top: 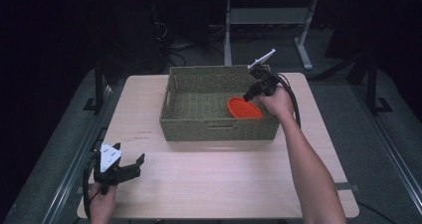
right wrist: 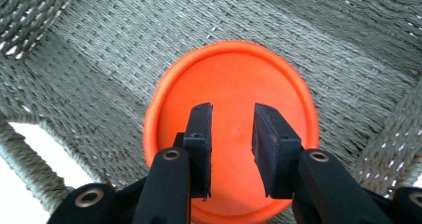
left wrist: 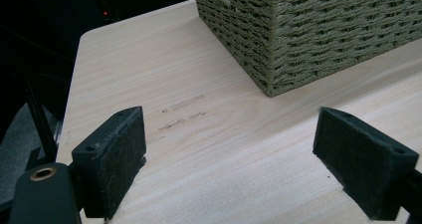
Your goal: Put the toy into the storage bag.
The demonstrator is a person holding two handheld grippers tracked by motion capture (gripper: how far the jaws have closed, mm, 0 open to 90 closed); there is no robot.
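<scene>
Orange plate (right wrist: 231,129) is lying in the wicker basket (top: 219,127), centre frame, right gripper (right wrist: 231,154) hovering slightly parted, gripping nothing, apparently releasing it.

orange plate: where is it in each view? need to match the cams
High view: orange plate lies in the right part of the woven basket, just under the right gripper.
Right gripper view: orange plate sits centre frame on the basket floor, behind the slightly parted jaws, nothing between them.
Left gripper view: not in it; the basket's outer corner is at the top right.
Shared landmark: the woven basket.
</scene>
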